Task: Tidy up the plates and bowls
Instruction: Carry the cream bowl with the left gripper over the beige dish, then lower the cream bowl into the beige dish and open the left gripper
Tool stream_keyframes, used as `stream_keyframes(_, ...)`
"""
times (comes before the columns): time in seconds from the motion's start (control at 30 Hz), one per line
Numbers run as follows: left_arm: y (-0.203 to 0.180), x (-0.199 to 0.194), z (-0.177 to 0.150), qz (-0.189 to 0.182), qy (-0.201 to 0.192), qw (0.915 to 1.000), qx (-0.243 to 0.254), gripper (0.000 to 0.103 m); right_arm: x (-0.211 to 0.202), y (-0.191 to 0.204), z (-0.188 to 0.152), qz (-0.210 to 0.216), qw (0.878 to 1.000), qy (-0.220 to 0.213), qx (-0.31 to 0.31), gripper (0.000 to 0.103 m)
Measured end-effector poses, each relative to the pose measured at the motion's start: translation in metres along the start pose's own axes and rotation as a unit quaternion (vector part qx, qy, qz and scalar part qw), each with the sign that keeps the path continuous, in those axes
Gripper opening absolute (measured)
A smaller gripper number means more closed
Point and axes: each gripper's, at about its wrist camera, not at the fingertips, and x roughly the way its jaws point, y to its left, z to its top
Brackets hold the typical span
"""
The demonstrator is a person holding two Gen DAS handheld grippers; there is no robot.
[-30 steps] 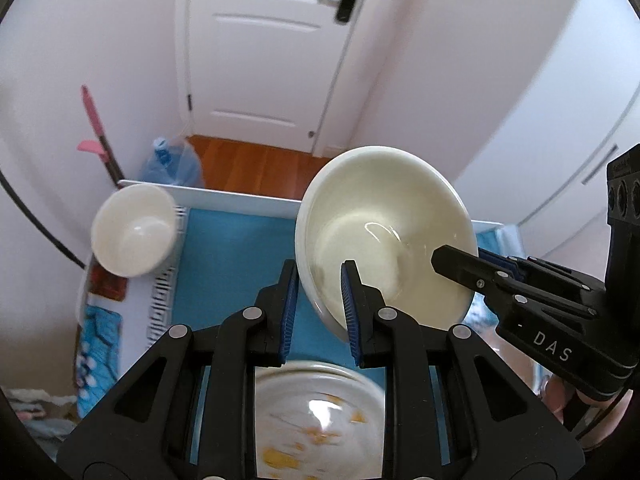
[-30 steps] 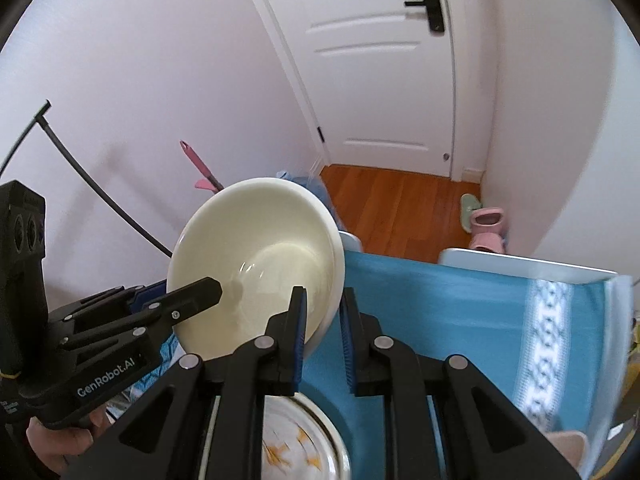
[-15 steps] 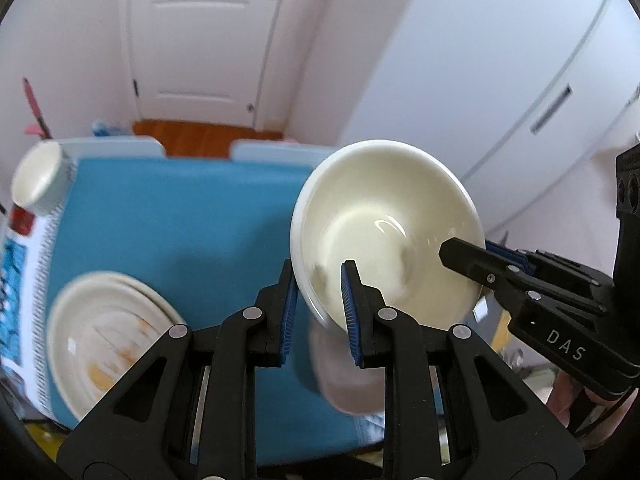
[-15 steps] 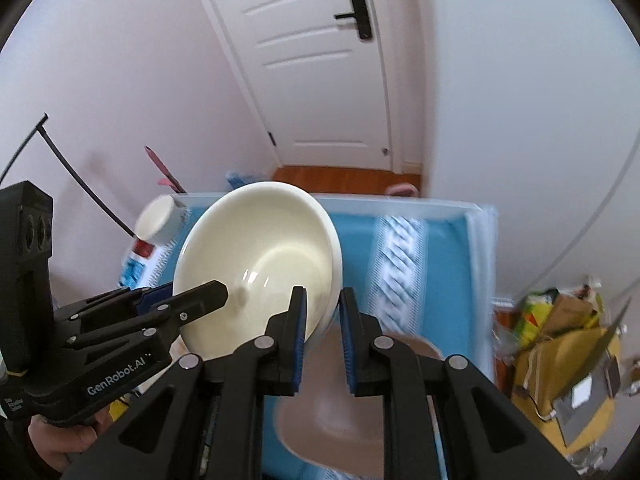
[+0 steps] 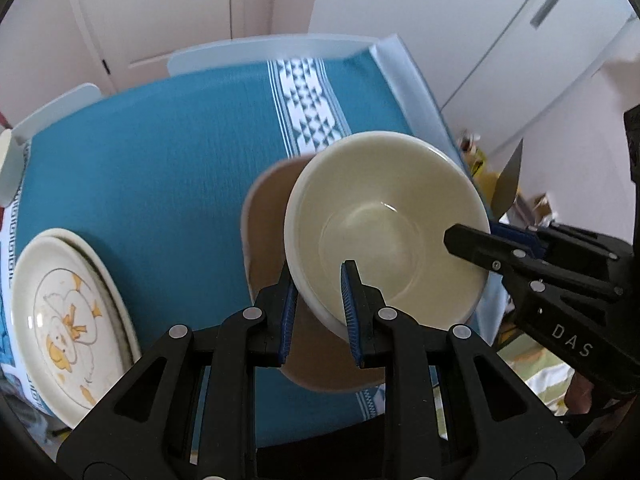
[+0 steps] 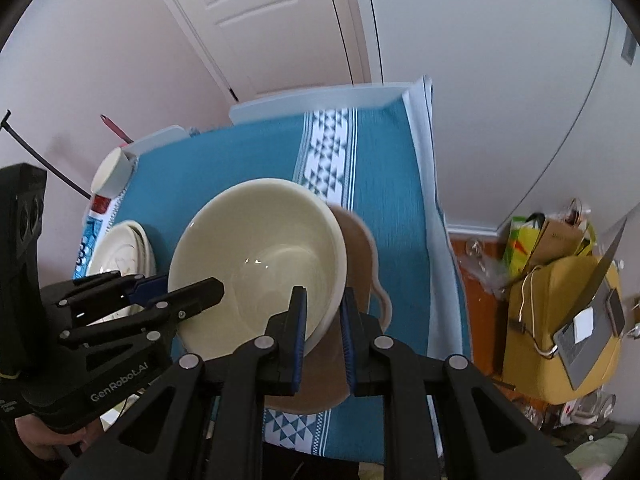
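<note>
A large cream bowl (image 5: 384, 232) (image 6: 256, 264) hangs tilted over a brown scalloped plate (image 5: 264, 216) (image 6: 360, 248) on the teal tablecloth (image 5: 160, 140) (image 6: 392, 168). My left gripper (image 5: 318, 276) (image 6: 216, 288) is shut on the bowl's near-left rim. On the opposite rim my right gripper (image 6: 322, 304) (image 5: 460, 236) is also shut. A stack of cream plates with a duck picture (image 5: 68, 320) (image 6: 120, 248) lies at the table's left edge. A small white bowl (image 6: 112, 168) stands at the far left corner.
The table's right edge (image 6: 432, 184) drops to a floor crowded with a yellow seat bearing a laptop (image 6: 560, 320) and paper bags (image 6: 552, 236). A white door (image 6: 272, 20) and white cabinets (image 5: 480, 20) stand behind. A person's hand (image 6: 48, 440) grips the left tool.
Both grippers have carried the cream bowl to the right across the table and lower, from above the duck plates to above the brown plate. Both stayed shut on its rim.
</note>
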Motion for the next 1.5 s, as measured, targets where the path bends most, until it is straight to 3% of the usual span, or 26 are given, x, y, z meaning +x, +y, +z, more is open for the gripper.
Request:
stream_keyframes(0.23, -0.003, 0.015, -0.007, 0.019, 0.018, 0.9995, 0.018, 0.019, 0.015, 0.001, -0.005, -0.012, 1.0, 0.016, -0.015, 0.015)
stream_keyframes(0.8, -0.015, 0.022, -0.007, 0.076, 0.018, 0.9951, 0.061, 0.02, 0.021, 0.001, -0.009, -0.019, 0.999, 0.024, -0.032, 0.015)
stream_keyframes(1.13, -0.011, 0.009, -0.008, 0.058, 0.016, 0.9973, 0.043, 0.02, 0.001, -0.009, -0.005, 0.01, 1.0, -0.004, -0.004, 0.016)
stream_keyframes(1.23, -0.012, 0.001, -0.01, 0.056, 0.009, 0.9975, 0.042, 0.02, -0.007, -0.011, -0.002, 0.016, 1.0, -0.015, 0.003, 0.025)
stream_keyframes(1.5, -0.013, -0.034, -0.014, 0.045, -0.033, 0.998, 0.03, 0.021, -0.029, -0.006, 0.005, 0.026, 0.999, -0.04, -0.001, 0.028)
